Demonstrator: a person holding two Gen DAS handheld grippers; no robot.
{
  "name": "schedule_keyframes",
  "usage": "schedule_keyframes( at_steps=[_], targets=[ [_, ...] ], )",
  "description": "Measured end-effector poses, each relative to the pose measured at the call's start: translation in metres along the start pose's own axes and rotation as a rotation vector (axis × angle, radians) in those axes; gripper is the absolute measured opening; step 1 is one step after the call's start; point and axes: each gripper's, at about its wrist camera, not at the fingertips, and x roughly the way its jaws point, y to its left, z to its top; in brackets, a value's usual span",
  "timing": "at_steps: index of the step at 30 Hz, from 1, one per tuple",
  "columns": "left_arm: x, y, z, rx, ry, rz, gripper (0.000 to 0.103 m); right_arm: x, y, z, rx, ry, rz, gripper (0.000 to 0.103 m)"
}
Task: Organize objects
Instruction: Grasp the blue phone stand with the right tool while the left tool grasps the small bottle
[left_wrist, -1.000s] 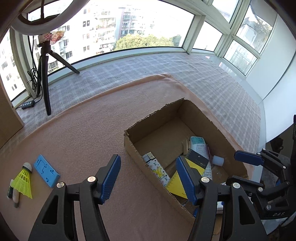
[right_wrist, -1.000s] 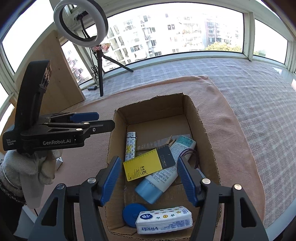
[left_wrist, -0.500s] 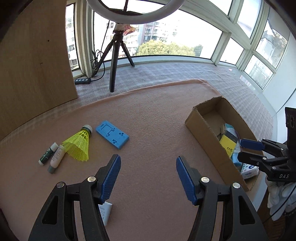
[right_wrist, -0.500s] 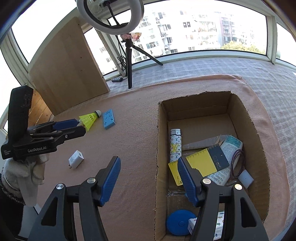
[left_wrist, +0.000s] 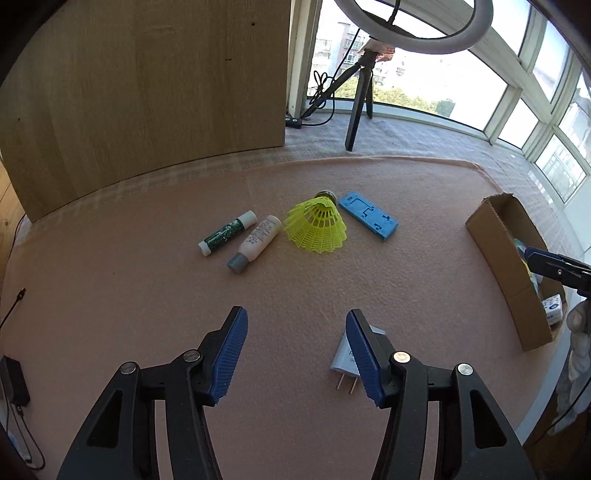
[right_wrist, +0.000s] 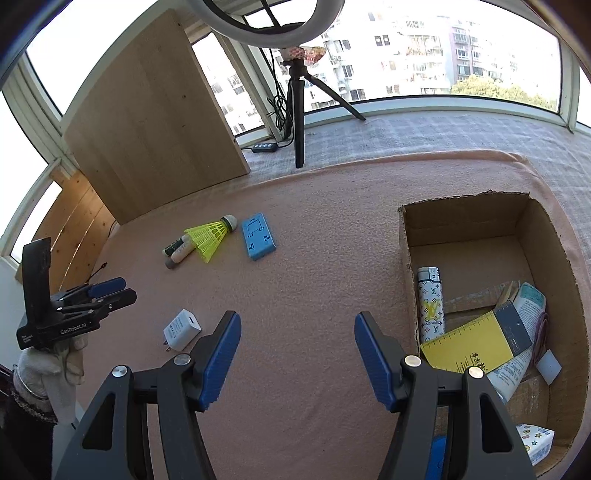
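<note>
My left gripper (left_wrist: 295, 325) hangs over the pink mat with its jaws closing and nothing between them. A white plug charger (left_wrist: 345, 360) lies just beside its right finger. Farther off lie a green tube (left_wrist: 226, 238), a small white bottle (left_wrist: 255, 243), a yellow shuttlecock (left_wrist: 317, 227) and a blue holder (left_wrist: 369, 215). My right gripper (right_wrist: 297, 334) is open and empty over the mat, left of the cardboard box (right_wrist: 406, 240). That box holds a lighter (right_wrist: 430, 302), a yellow card (right_wrist: 469, 347), a tube and tissues. From the right wrist the left gripper (right_wrist: 110, 291) shows above the charger (right_wrist: 181, 329).
A wooden board (left_wrist: 147, 92) leans at the back left. A ring light on a tripod (left_wrist: 360, 99) stands on the checked cloth by the windows, with a cable and switch (right_wrist: 264, 147) beside it. The mat's edge runs close behind the box.
The left gripper swung left from the box to the mat with the loose items, and its jaws have narrowed. The right gripper slid left off the box onto the mat.
</note>
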Motion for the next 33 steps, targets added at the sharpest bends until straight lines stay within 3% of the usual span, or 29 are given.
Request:
schedule_keyframes(
  at_steps=[12, 33],
  targets=[
    [0.029, 0.029, 0.013, -0.007, 0.022, -0.001, 0.039, 0.045, 0.052, 0.021, -0.080, 0.039, 0.015, 0.060],
    [0.106, 0.029, 0.058, 0.070, 0.088, 0.000, 0.036, 0.165, 0.064, 0.072, -0.205, 0.172, -0.118, 0.060]
  ],
)
